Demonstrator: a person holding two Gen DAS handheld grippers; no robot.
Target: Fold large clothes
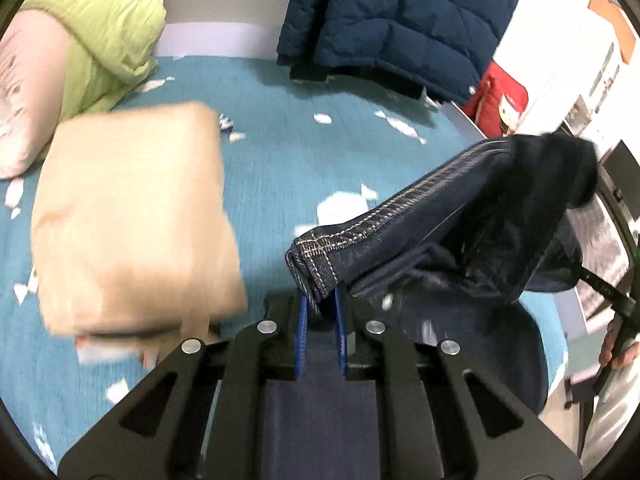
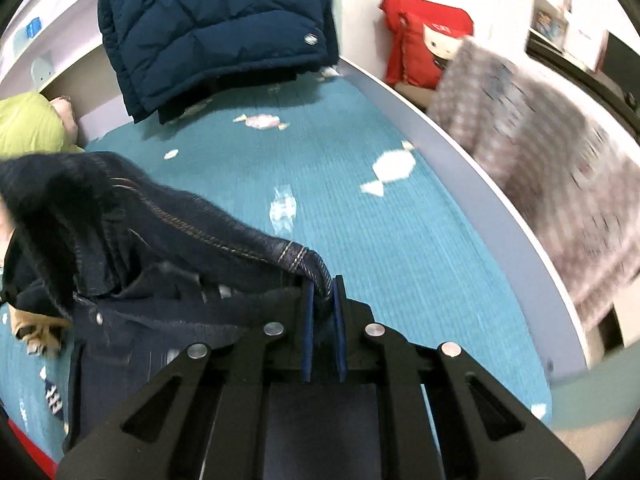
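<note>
Looking through the left wrist view: we saw a bed covered in a teal sheet [image 1: 272,168] printed with white candy shapes.
Left gripper [image 1: 322,312]: our blue-padded fingers were clamped together on a stitched corner of the dark jeans [image 1: 452,220].
Jeans, left view: they hung lifted above the sheet, their seamed edge stretching up and to the right from our fingers toward a dark bunched end.
Folded beige garment [image 1: 132,216]: it lay on the sheet to the left of our fingers, blurred.
Navy puffer jacket [image 1: 400,20]: it hung over the far edge of the bed.
Green jacket [image 1: 100,28]: it lay at the far left, beside a pink pillow [image 1: 24,104].
Red cushion [image 1: 500,104]: it sat beyond the bed's right edge.
Hand [image 1: 620,350]: at the right border we saw a hand gripping a black handle.
Right wrist view, right gripper [image 2: 323,312]: our fingers were pinched together on the other stitched corner of the jeans [image 2: 132,248].
Jeans, right view: they spread to the left of our fingers, raised off the teal sheet [image 2: 400,260], a metal button showing.
Bed frame [image 2: 500,216]: its white rim curved along the right.
Checked cloth [image 2: 540,168]: it hung blurred beyond that rim.
Navy jacket, right view [image 2: 216,32]: it draped at the top, with the red cushion [image 2: 424,40] to its right.
</note>
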